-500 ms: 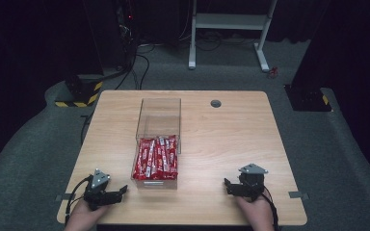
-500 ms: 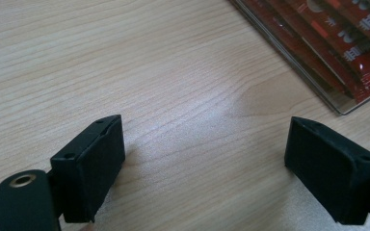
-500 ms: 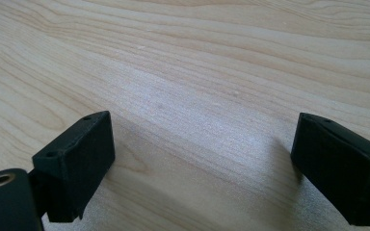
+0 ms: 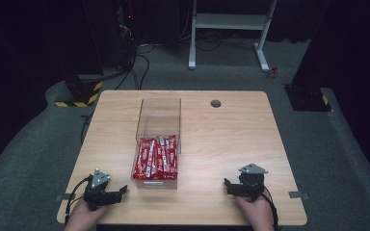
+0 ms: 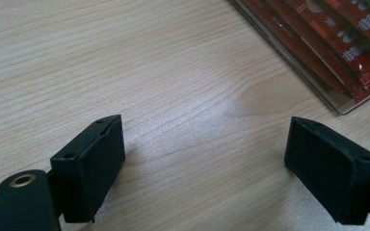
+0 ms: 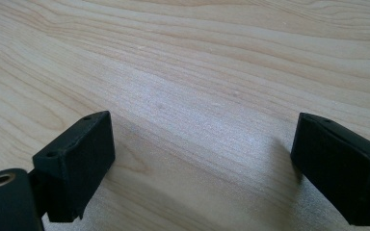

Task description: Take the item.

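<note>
Wooden, pale and lightly grained, the table (image 4: 231,139) carries everything we work with, and around it we see a grey carpet floor (image 4: 33,149) and a very dark room. On the far left, beyond the table's corner, stands a base with yellow and black stripes (image 4: 79,94), and black cables (image 4: 135,67) run over the floor behind it. At the near left corner our left hand (image 4: 84,216) holds the left gripper (image 4: 121,191), which lies low over the wood and points to the right; its jaws stand wide apart with only bare table between them, as the left gripper view confirms. Just beside it, to the right, is the clear plastic box (image 4: 158,115), long and open on top, and the red packets (image 4: 156,158) lie packed in its near half while the far half holds nothing. In the left gripper view the near corner of this box appears at the upper right, close to the jaws but not touching them. Further right, near the far edge, a small round dark hole (image 4: 216,103) sits in the table, and behind it a white metal frame (image 4: 229,29) stands on the floor. At the near right, our right hand (image 4: 255,211) holds the right gripper (image 4: 227,185), pointing to the left, well apart from the box, jaws also fully open over bare wood. Compared with half a second ago, we find no change: both grippers, the box and the packets are in the same places.
</note>
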Available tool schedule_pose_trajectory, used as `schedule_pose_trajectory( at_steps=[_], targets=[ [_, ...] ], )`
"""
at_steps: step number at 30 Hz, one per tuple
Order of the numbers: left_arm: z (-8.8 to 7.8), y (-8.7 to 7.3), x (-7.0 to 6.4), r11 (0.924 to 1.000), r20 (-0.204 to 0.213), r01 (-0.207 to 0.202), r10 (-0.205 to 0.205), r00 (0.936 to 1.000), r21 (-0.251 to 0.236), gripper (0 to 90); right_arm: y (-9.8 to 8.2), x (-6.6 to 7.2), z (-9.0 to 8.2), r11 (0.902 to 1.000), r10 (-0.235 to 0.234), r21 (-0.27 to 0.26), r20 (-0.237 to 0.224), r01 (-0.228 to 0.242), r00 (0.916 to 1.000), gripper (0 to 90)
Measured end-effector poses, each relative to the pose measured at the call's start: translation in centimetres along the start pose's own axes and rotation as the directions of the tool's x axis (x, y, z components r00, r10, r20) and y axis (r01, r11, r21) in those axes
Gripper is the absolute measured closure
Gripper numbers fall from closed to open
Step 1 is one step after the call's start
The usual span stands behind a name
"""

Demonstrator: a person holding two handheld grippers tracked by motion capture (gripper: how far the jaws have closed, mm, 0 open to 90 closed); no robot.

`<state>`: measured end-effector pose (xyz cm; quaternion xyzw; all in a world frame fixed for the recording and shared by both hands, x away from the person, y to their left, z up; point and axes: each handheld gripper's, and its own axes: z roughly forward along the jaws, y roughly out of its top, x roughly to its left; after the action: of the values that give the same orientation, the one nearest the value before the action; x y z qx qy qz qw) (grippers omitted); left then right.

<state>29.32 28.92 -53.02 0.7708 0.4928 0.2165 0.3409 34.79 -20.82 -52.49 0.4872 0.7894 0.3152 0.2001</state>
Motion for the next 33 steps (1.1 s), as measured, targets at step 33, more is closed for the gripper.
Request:
schedule_pose_trajectory(
  at_steps=[33],
  targets=[
    [-0.06,-0.04,0.0,1.0,0.005,0.006,-0.006,1.0,0.002,14.4,0.55,-0.07,-0.93,0.9978,-0.003,-0.066,-0.036,0.001,0.9993,14.8]
  ],
)
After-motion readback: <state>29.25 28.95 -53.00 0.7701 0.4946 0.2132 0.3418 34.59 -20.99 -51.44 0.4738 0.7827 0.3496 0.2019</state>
